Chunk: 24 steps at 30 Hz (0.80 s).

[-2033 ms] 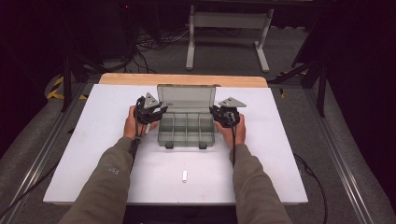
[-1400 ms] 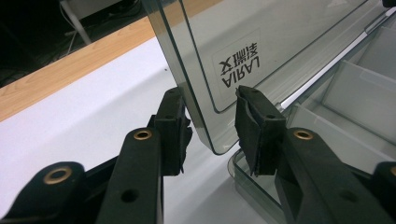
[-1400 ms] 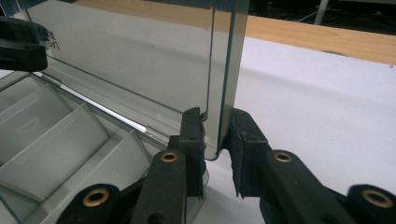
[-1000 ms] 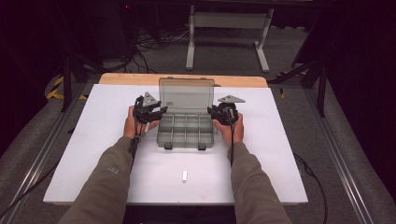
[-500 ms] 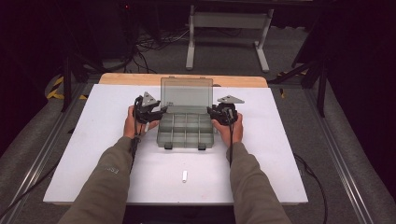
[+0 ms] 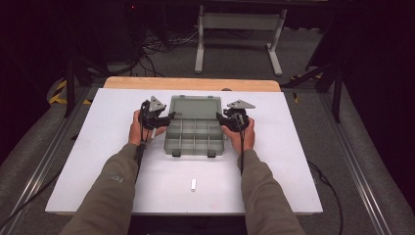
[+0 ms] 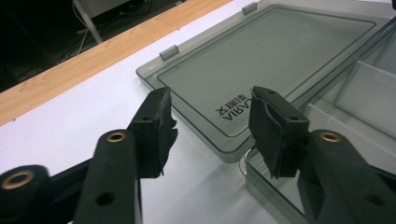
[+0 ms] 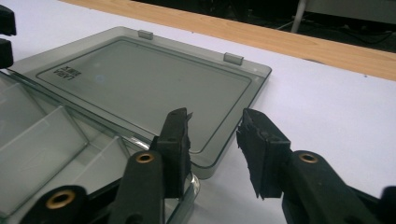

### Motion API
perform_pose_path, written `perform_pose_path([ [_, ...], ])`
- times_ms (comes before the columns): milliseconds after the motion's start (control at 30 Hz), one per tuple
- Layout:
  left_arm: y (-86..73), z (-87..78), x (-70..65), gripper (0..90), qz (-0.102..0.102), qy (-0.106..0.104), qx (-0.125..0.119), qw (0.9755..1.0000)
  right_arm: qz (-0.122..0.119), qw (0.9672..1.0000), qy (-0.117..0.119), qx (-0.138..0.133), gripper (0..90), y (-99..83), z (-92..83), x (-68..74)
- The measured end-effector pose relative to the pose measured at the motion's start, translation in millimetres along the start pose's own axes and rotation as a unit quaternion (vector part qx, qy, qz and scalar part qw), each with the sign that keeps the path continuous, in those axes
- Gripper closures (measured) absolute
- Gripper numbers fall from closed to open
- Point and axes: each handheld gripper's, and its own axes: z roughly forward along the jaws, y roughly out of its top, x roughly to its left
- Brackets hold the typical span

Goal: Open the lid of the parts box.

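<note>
A smoky clear plastic organizer box (image 6: 195,139) sits mid-table, its divided tray (image 7: 369,93) holding nothing that I can see. Its lid (image 6: 194,106) lies flat on the table behind the tray. My left gripper (image 6: 164,119) is at the lid's left near corner and my right gripper (image 6: 222,119) at its right near corner. In the left gripper view the open jaws (image 7: 210,126) straddle the lid (image 7: 261,70) corner, pads clear of it. In the right gripper view my right gripper (image 8: 215,140) stands likewise around the lid (image 8: 149,79). Both pairs of jaws have just been opening.
A small white piece (image 6: 194,185) lies on the white tabletop (image 6: 293,161) near the front edge, between the person's forearms. A wooden strip (image 6: 191,83) runs along the table's far edge. Dark floor, cables and a metal stand lie beyond.
The lid, raised and tilted between the grippers before, now lies flat behind the tray. Both hands have stayed where they were.
</note>
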Motion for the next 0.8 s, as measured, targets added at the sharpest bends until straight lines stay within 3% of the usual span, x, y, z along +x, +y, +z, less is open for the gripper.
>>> perform_pose_path([
  [133,0.6,-2.1,0.9,44.7,0.001,-0.004,0.002,1.0000,-0.004,0.9999,0.008,-0.009,56.7,0.6,-2.6,1.6],
  [300,2.5,-5.4,-0.2,40.8,0.013,-0.013,0.010,0.9998,-0.038,0.9992,0.012,-0.010,54.9,1.1,-4.7,7.8],
  [400,3.5,-7.1,-2.7,38.8,0.029,-0.019,0.023,0.9991,-0.049,0.9987,0.011,-0.011,54.4,0.7,-6.8,10.0],
  [600,2.8,-18.1,-3.6,36.7,0.053,-0.027,0.017,0.9981,-0.057,0.9982,0.009,-0.016,54.2,0.3,-13.0,11.6],
  [667,3.9,-27.6,-5.2,36.0,0.073,-0.033,0.014,0.9967,-0.054,0.9982,0.013,-0.022,54.5,0.7,-17.6,12.0],
  [800,7.7,-41.6,-5.8,32.6,0.090,-0.032,0.009,0.9953,-0.089,0.9957,0.007,-0.024,54.1,4.7,-28.3,20.4],
])
